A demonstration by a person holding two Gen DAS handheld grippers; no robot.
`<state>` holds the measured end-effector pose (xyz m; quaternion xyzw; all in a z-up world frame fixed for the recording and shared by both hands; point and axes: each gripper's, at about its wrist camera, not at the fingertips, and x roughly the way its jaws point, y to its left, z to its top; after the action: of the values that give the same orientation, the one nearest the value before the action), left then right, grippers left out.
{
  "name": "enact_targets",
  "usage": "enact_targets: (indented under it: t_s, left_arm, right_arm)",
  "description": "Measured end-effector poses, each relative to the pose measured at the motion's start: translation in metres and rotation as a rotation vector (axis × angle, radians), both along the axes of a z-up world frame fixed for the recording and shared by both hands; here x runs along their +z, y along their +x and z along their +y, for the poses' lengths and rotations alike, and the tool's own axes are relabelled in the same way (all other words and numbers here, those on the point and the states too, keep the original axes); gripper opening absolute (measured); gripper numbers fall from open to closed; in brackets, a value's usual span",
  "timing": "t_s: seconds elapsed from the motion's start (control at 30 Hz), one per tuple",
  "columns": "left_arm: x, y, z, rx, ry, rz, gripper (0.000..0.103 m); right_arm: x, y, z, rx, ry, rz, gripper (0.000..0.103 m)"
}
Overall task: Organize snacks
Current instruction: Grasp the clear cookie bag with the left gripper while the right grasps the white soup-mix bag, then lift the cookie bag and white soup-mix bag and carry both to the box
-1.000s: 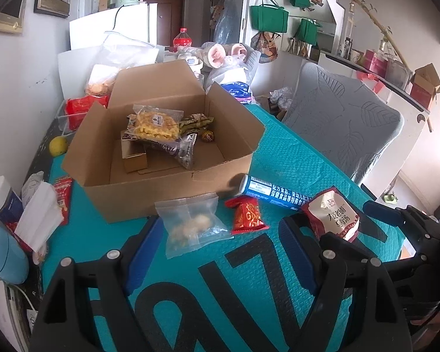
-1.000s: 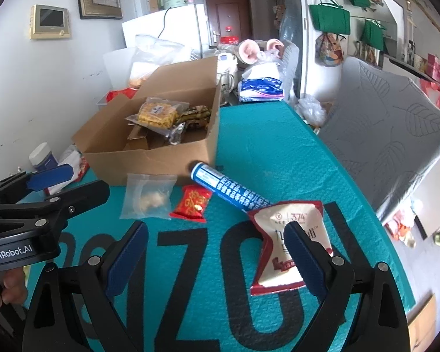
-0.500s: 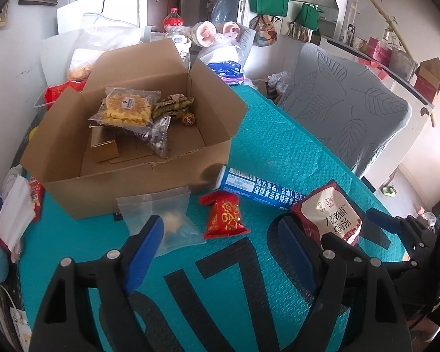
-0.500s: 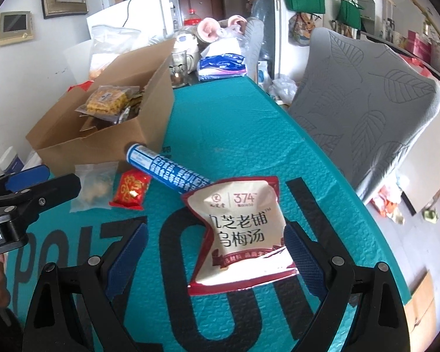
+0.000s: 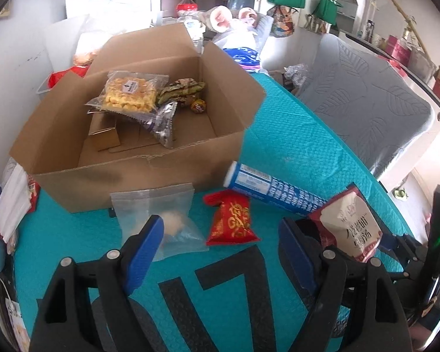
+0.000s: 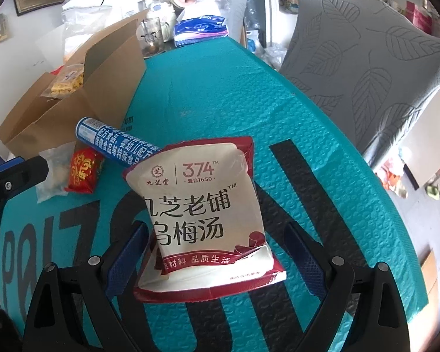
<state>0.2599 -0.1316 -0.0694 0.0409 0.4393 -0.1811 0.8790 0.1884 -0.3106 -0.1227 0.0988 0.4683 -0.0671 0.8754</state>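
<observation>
Cardboard box (image 5: 138, 176) sitting on the teal mat (image 6: 220, 94), already holding a few snack packs; blue tube (image 6: 114, 142), red packet (image 5: 231, 223) and clear bag (image 5: 158, 214) lying in front of it, tube touching the pouch's top corner. White-and-red pouch (image 6: 202, 217) lying flat on the mat between the right gripper (image 6: 217, 252) fingers, jaws closing, pads not pressing it. Left gripper (image 5: 220, 240) hanging released above the red packet and clear bag.
</observation>
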Motion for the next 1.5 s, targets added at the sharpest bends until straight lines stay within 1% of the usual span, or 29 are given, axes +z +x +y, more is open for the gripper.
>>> enact_targets:
  t_s: [0.03, 0.07, 0.13, 0.17, 0.2, 0.23, 0.33, 0.43, 0.5, 0.57, 0.7, 0.8, 0.83, 0.93, 1.0, 1.13, 1.2, 1.23, 1.27, 1.3, 1.33, 1.4, 1.5]
  left_arm:
    - [-0.001, 0.003, 0.002, 0.012, 0.001, 0.004, 0.081]
    - [-0.002, 0.005, 0.004, 0.017, 0.002, 0.007, 0.081]
    - [-0.005, 0.008, 0.007, 0.029, 0.010, 0.011, 0.081]
    - [-0.007, 0.010, 0.010, 0.039, 0.016, 0.012, 0.081]
    - [-0.008, 0.012, 0.014, 0.052, 0.023, 0.013, 0.081]
    - [-0.010, 0.014, 0.017, 0.064, 0.026, 0.015, 0.081]
    - [-0.016, 0.022, 0.029, 0.110, 0.033, 0.031, 0.081]
    - [-0.023, 0.030, 0.041, 0.152, 0.043, 0.052, 0.081]
    - [-0.027, 0.034, 0.047, 0.172, 0.036, 0.067, 0.081]
    - [-0.030, 0.038, 0.051, 0.184, 0.025, 0.082, 0.081]
    - [-0.037, 0.044, 0.055, 0.182, 0.004, 0.111, 0.081]
    - [-0.045, 0.050, 0.054, 0.153, -0.019, 0.159, 0.081]
    - [-0.050, 0.053, 0.053, 0.139, -0.029, 0.189, 0.081]
    - [-0.060, 0.059, 0.052, 0.139, -0.044, 0.239, 0.081]
    - [-0.060, 0.061, 0.051, 0.143, -0.029, 0.216, 0.081]
    - [-0.061, 0.066, 0.046, 0.132, -0.002, 0.203, 0.081]
    - [-0.061, 0.065, 0.045, 0.123, -0.005, 0.180, 0.081]
    - [-0.061, 0.063, 0.046, 0.119, -0.019, 0.170, 0.081]
    - [-0.061, 0.062, 0.046, 0.112, -0.030, 0.164, 0.079]
    - [-0.061, 0.059, 0.046, 0.106, -0.028, 0.156, 0.076]
    - [-0.061, 0.057, 0.046, 0.095, -0.015, 0.151, 0.076]
    - [-0.060, 0.054, 0.048, 0.084, -0.007, 0.152, 0.073]
    - [-0.059, 0.050, 0.053, 0.067, -0.023, 0.169, 0.073]
  right_arm:
    - [0.001, 0.001, 0.002, 0.017, -0.007, -0.008, 0.080]
    - [0.002, 0.001, 0.004, 0.029, -0.014, -0.014, 0.078]
    - [0.005, 0.000, 0.007, 0.048, -0.016, -0.031, 0.065]
    - [0.007, -0.001, 0.008, 0.052, -0.014, -0.040, 0.062]
    - [0.008, -0.001, 0.009, 0.057, -0.008, -0.046, 0.054]
    - [0.009, -0.001, 0.010, 0.064, 0.000, -0.049, 0.052]
    - [0.007, -0.001, 0.014, 0.079, 0.004, -0.053, 0.051]
    - [0.006, 0.000, 0.020, 0.095, 0.031, -0.052, 0.051]
    - [0.005, 0.002, 0.025, 0.105, 0.044, -0.049, 0.051]
    - [0.003, 0.004, 0.033, 0.119, 0.036, -0.045, 0.051]
    - [0.001, 0.008, 0.044, 0.147, 0.044, -0.036, 0.051]
    - [-0.001, 0.009, 0.048, 0.152, 0.052, -0.031, 0.051]
    - [-0.002, 0.009, 0.049, 0.155, 0.059, -0.029, 0.051]
    - [-0.004, 0.009, 0.053, 0.161, 0.052, -0.030, 0.052]
    - [-0.005, 0.010, 0.054, 0.162, 0.043, -0.031, 0.052]
    - [-0.005, 0.009, 0.055, 0.160, 0.034, -0.032, 0.052]
    - [-0.006, 0.010, 0.056, 0.159, 0.023, -0.033, 0.053]
    - [-0.006, 0.012, 0.057, 0.160, 0.013, -0.034, 0.053]
    - [-0.007, 0.013, 0.059, 0.161, 0.002, -0.034, 0.053]
    - [-0.007, 0.013, 0.060, 0.162, -0.006, -0.034, 0.053]
    - [-0.007, 0.014, 0.060, 0.161, -0.009, -0.033, 0.053]
    - [-0.007, 0.015, 0.061, 0.160, -0.013, -0.033, 0.053]
    - [-0.007, 0.015, 0.061, 0.161, -0.010, -0.033, 0.053]
